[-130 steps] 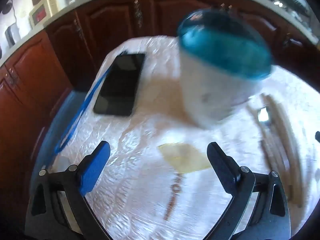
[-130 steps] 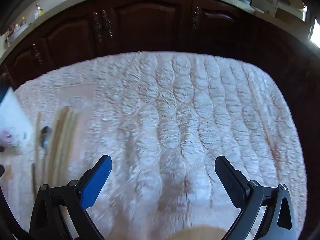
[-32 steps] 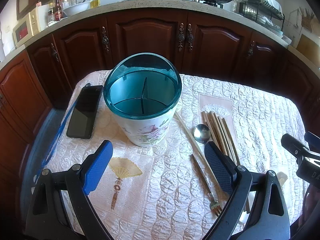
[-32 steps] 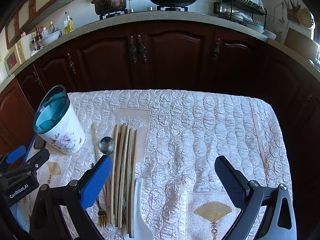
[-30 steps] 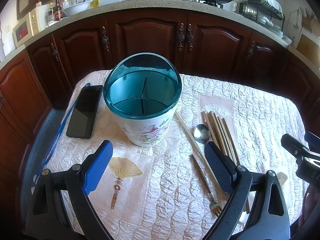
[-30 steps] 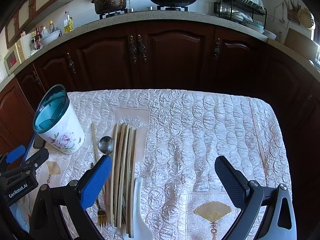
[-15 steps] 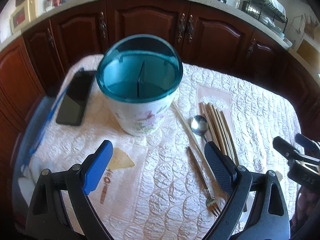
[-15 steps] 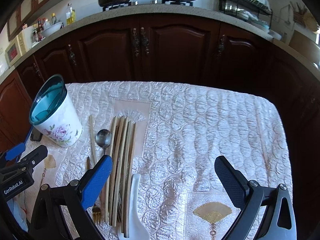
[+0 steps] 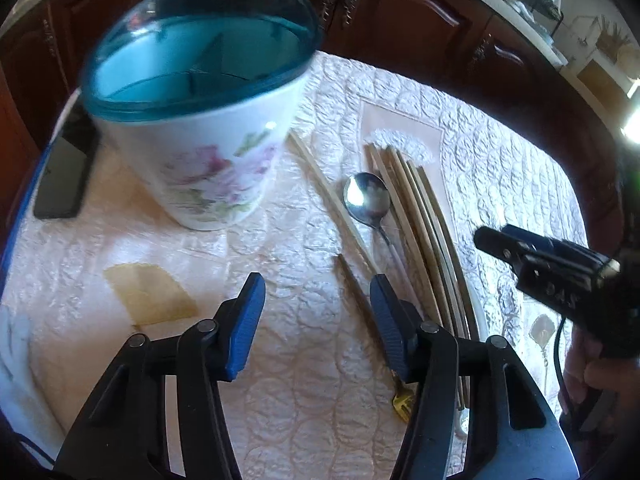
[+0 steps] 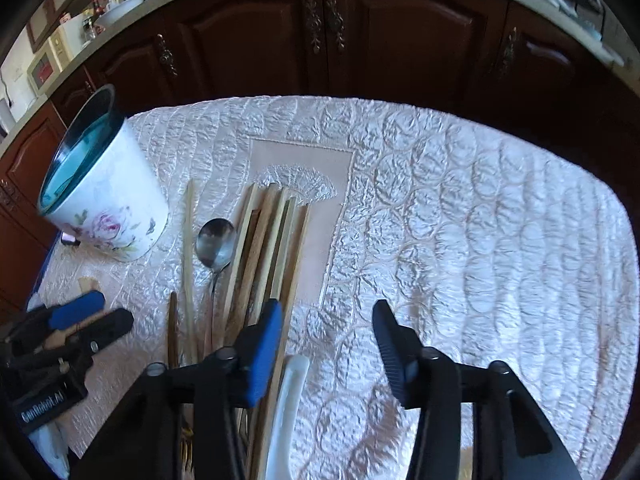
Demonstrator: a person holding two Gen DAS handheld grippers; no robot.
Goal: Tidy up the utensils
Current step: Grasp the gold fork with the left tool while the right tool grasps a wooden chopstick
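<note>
- Left tool [image 9: 316, 320]: your jaws are closing, about half-spread, with nothing between the blue pads but bare cloth. The dark-handled fork [image 9: 362, 300] lies just beside the right-hand pad.
- Right tool [image 10: 326, 344]: your jaws are closing too, narrower than the left, and hold nothing. The white ceramic soup spoon [image 10: 286, 408] lies just inside the blue pad, near the bundle of wooden chopsticks [image 10: 264, 248].
- White round holder with a rose print and a teal divided rim [image 9: 200, 120]: it stands upright on the quilted pale-pink surface [image 10: 460, 220], at the left of the spread. Its compartments look empty.
- Utensils still to sort: the chopstick bundle, a single pale chopstick [image 10: 188, 240] lying apart nearer the holder, a steel spoon [image 10: 215, 244] between them, the fork and the soup spoon. All lie flat, right of the holder.
- Black phone on a blue lanyard [image 9: 66, 176]: it lies just behind the holder, at the surface's left edge.
- Risk, double pick: the sticks lie touching, so a closing pad could drag several at once or scatter the bundle.
- Risk, missed grasp: flat, thin handles on soft quilting give little to bite on; your pads may pinch cloth instead.
- Risk, collision: your two tools work close together over the same row and could knock each other.
- Risk, tipping: the holder is tall and empty, so a bump at the rim could topple it onto the phone.
</note>
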